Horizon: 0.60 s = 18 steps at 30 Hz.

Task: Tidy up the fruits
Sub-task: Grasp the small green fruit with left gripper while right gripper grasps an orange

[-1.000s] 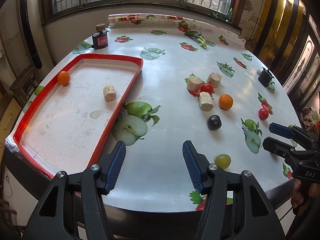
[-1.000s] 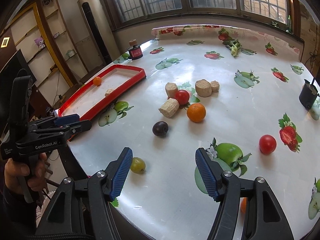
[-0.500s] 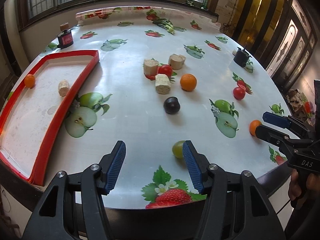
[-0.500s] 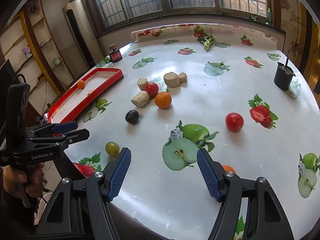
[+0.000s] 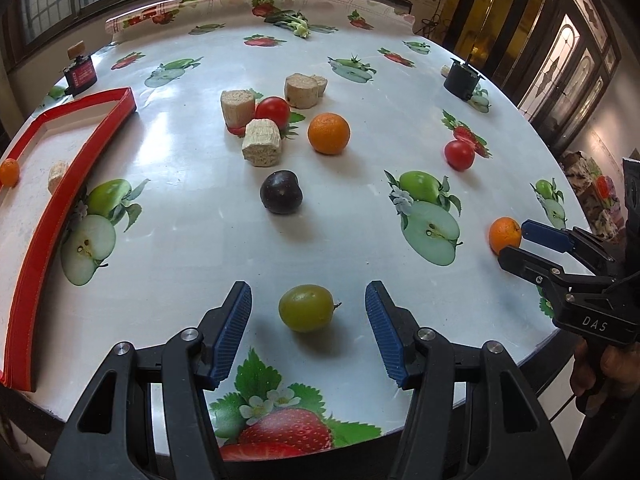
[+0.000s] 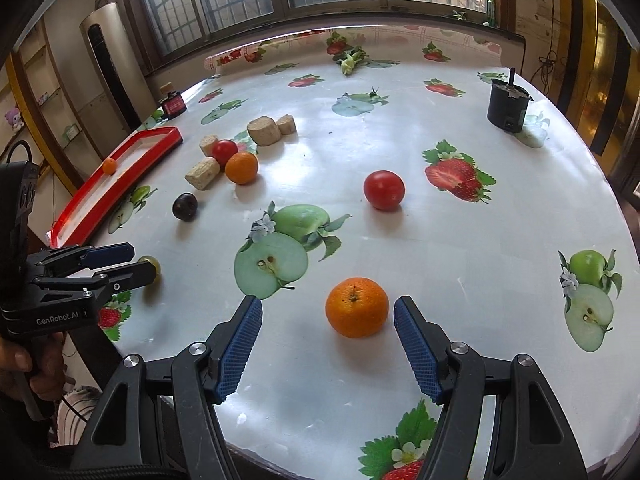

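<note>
My left gripper point(image 5: 308, 306) is open with a green grape-like fruit point(image 5: 306, 307) lying on the table between its fingers, untouched. My right gripper point(image 6: 328, 314) is open around an orange point(image 6: 357, 306) near the table's front edge; the orange also shows in the left wrist view point(image 5: 505, 234). Further out lie a dark plum point(image 5: 281, 191), a second orange point(image 5: 329, 133), a red tomato point(image 5: 272, 111) and another tomato point(image 6: 383, 189). The red tray point(image 5: 36, 236) at the left holds a small orange point(image 5: 9, 172).
Several beige cork-like blocks point(image 5: 262, 147) lie among the fruit and one sits in the tray point(image 5: 57, 176). A black pot point(image 6: 507, 110) stands at the far right and a small red-labelled jar point(image 5: 80, 71) at the far left. The table edge is just under both grippers.
Both grippers have swung right and moved in. The green fruit now lies between my left fingers, and the near orange now lies between my right fingers.
</note>
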Available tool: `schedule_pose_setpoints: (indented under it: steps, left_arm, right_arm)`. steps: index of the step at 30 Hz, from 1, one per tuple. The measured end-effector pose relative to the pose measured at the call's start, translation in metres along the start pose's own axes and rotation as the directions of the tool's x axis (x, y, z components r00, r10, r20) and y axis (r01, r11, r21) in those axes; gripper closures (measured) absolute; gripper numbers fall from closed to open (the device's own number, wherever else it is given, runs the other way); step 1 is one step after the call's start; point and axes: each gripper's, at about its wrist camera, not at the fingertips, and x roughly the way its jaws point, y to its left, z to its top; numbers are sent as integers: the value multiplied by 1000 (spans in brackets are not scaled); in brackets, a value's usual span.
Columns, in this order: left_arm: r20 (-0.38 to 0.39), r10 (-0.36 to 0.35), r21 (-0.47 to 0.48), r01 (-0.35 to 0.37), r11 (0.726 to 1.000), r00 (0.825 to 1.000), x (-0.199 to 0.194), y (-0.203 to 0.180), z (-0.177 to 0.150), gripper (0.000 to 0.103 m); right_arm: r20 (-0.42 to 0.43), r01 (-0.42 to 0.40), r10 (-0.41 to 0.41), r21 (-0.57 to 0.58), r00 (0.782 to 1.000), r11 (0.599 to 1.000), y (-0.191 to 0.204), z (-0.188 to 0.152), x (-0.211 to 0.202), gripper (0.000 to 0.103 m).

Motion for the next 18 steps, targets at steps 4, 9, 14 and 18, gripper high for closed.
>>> schedule_pose_setpoints:
  steps: [4, 9, 14, 18]
  left_arm:
    - [9, 23, 28, -23, 999, 1000, 7, -3, -3, 50]
    - [25, 22, 63, -23, 998, 999, 7, -2, -2, 76]
    - [30, 10, 68, -12, 998, 999, 3, 0, -3, 77]
    - [49, 8, 52, -11, 999, 999, -5, 8, -2, 77]
  right_arm:
    - [-9, 8, -8, 9, 1000, 1000, -5, -2, 9, 35]
    - [-18, 14, -13, 32, 1000, 999, -12, -2, 16, 51]
    - [-20, -7, 8, 39, 1000, 999, -10, 3, 17, 67]
    - [-10, -32, 32, 10, 999, 999, 3, 7, 13, 67]
